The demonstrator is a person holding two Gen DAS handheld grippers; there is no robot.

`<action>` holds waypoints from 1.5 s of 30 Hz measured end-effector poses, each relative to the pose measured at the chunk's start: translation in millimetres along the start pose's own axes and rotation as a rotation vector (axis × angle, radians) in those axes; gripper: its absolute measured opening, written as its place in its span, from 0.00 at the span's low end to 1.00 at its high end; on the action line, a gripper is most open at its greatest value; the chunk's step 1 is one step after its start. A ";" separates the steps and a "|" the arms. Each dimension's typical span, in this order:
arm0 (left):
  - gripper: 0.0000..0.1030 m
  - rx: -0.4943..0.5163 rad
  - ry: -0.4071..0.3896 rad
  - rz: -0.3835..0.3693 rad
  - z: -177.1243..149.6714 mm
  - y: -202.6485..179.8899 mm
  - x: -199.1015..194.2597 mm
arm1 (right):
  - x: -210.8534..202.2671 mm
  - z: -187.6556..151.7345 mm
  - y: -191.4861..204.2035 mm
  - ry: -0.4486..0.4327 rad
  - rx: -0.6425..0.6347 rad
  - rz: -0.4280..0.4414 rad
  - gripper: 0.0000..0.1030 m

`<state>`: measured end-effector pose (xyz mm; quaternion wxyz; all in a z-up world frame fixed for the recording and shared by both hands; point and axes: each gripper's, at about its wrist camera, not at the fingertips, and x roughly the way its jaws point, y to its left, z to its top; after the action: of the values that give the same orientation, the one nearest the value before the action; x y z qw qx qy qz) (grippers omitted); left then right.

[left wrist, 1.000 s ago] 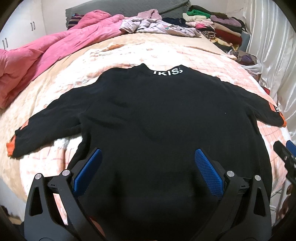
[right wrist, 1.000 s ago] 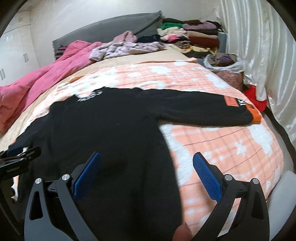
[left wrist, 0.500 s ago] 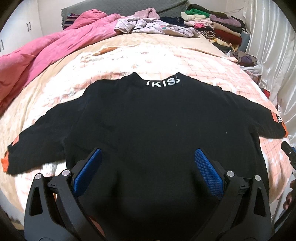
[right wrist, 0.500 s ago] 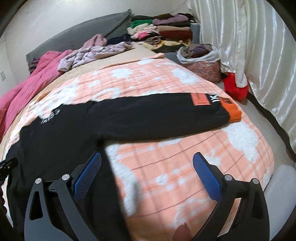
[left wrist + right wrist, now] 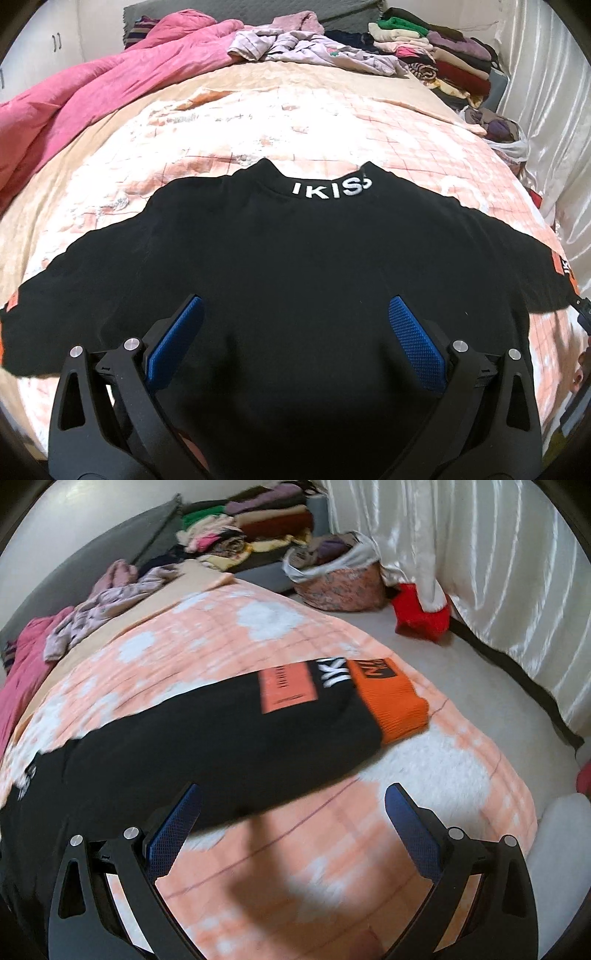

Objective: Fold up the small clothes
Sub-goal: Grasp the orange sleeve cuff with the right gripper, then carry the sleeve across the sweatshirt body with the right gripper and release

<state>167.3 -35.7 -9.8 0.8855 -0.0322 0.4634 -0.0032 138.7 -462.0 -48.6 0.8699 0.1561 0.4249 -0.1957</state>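
Note:
A black sweater lies flat on the bed, collar with white letters at the far side and both sleeves spread out. My left gripper is open and empty above the sweater's lower body. My right gripper is open and empty above the bedspread, just short of the right sleeve. That sleeve ends in an orange cuff beyond and right of the gripper. The right wrist view is blurred.
The bed has a peach checked bedspread. A pink duvet lies at the back left, loose clothes at the headboard, and folded clothes at the back right. A fabric basket, a red item and white curtains are right of the bed.
My left gripper has moved forward over the sweater's body. My right gripper has swung right, from the sweater's body toward the right sleeve and its orange cuff.

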 end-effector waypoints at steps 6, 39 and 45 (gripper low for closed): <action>0.91 -0.030 0.002 0.028 10.4 5.9 20.6 | 27.0 22.0 -35.5 0.028 0.109 -0.011 0.96; 0.91 -0.082 -0.055 0.000 16.1 34.5 -15.3 | -65.7 43.3 48.2 -0.193 -0.030 0.546 0.16; 0.91 -0.105 -0.064 -0.015 19.5 60.0 -27.7 | -89.0 31.7 116.8 -0.166 -0.094 0.647 0.16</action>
<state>166.0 26.2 20.4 0.8970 -0.0823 0.4339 0.0153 165.4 -355.3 53.7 0.9248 0.2262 0.2898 0.0981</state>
